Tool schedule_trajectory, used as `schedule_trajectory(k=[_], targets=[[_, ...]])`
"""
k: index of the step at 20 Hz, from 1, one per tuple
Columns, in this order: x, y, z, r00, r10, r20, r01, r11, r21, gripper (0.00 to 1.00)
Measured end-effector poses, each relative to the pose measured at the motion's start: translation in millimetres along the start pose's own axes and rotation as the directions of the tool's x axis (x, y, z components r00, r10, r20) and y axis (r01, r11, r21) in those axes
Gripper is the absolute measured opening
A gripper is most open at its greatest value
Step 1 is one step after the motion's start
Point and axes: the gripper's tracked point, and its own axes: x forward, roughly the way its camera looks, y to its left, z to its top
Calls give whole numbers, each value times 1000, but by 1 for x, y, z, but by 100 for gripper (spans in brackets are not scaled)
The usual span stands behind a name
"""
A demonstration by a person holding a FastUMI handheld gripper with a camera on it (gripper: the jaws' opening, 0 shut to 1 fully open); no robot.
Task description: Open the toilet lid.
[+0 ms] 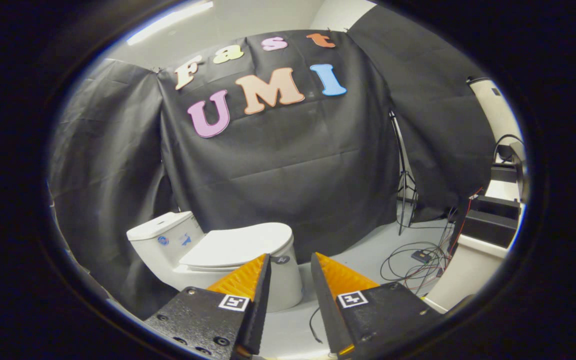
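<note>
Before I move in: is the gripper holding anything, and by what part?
Nothing is held. The gripper is open, its gap empty; the toilet sits beyond the fingers, its lid down and untouched.

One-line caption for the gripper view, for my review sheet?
Open gripper held empty short of the white toilet, its lid down, cables on the floor beside it.
</note>
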Motion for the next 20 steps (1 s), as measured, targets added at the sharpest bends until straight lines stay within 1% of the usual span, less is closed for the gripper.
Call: schedule_trajectory(k=[8,11,12,14,16,17,18,19,20], targets=[[5,-4,-3,1000,-3,-24,3,1000,23,50],[15,-3,-6,998,10,-68,-5,998,65,50],[20,-2,-9,995,8,-95,-1,997,71,47],[30,4,-11,992,27,-127,-16,996,92,47],[50,9,-4,992,38,-117,-22,991,132,47],[63,10,0,994,29,-103,-11,985,170,47],[75,8,1,996,11,-87,9,976,219,47],[89,4,2,996,-26,-81,47,961,272,47],[102,4,0,996,-43,-84,68,944,322,47]])
